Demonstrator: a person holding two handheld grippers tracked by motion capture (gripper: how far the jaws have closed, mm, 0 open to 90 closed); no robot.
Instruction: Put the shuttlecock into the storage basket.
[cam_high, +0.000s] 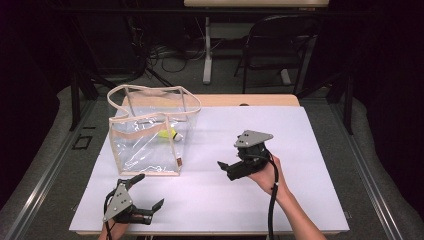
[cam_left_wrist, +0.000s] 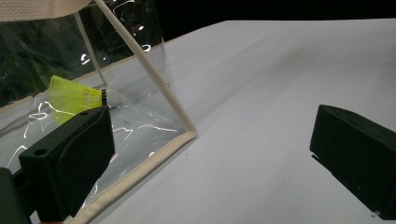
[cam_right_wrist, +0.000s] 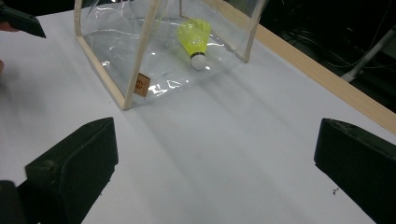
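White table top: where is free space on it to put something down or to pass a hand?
The white table top is bare right of the right gripper, and between both grippers along the near edge. It is crowded at the left, where the clear bag with the yellow shuttlecock stands just beyond the left gripper.

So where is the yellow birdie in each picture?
High view: the yellow shuttlecock lies inside the clear bag, left of the middle.
Left gripper view: the shuttlecock sits at the left, seen through the bag's clear wall, just above the near jaw.
Right gripper view: it stands near the top middle, white tip down, inside the bag.
Shared landmark: the bag's beige trim.
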